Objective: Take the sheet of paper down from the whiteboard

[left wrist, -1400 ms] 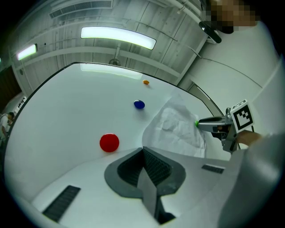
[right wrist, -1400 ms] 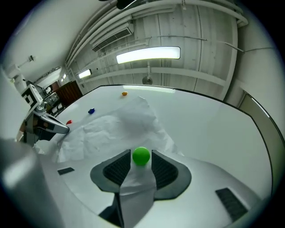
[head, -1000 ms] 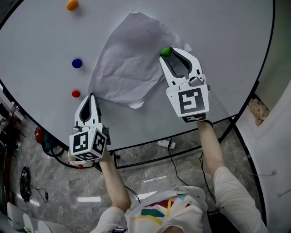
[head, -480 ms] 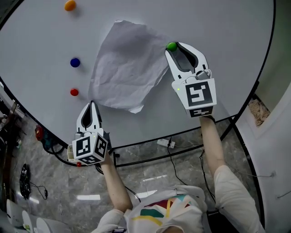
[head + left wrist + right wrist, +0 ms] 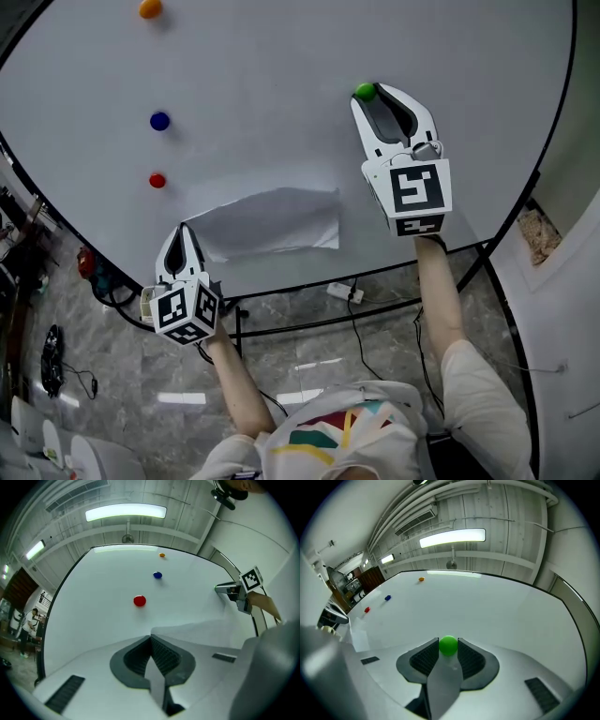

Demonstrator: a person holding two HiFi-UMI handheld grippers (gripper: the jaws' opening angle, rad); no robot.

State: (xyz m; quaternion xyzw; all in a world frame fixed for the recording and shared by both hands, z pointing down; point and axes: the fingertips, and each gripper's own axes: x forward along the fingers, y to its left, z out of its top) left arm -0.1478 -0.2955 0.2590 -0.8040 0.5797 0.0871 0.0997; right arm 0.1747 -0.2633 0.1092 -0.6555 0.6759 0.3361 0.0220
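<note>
While the whiteboard (image 5: 281, 56) fills most of the head view, I see the sheet of paper (image 5: 272, 220) low against it, left of centre, its lower-left corner pinched in my left gripper (image 5: 184, 230). At upper right, my right gripper (image 5: 371, 92) clamps the green magnet (image 5: 365, 91). At upper left sit the red magnet (image 5: 157, 180), blue magnet (image 5: 160, 121) and orange magnet (image 5: 150, 8).

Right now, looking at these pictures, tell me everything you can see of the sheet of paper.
The sheet of paper is white, thin and faintly creased. It lies low against the whiteboard, wider than tall, just above the board's lower edge, below and right of the red magnet. No magnet sits on it. The left gripper is shut on its left end; nothing else but the board seems to touch it.
</note>
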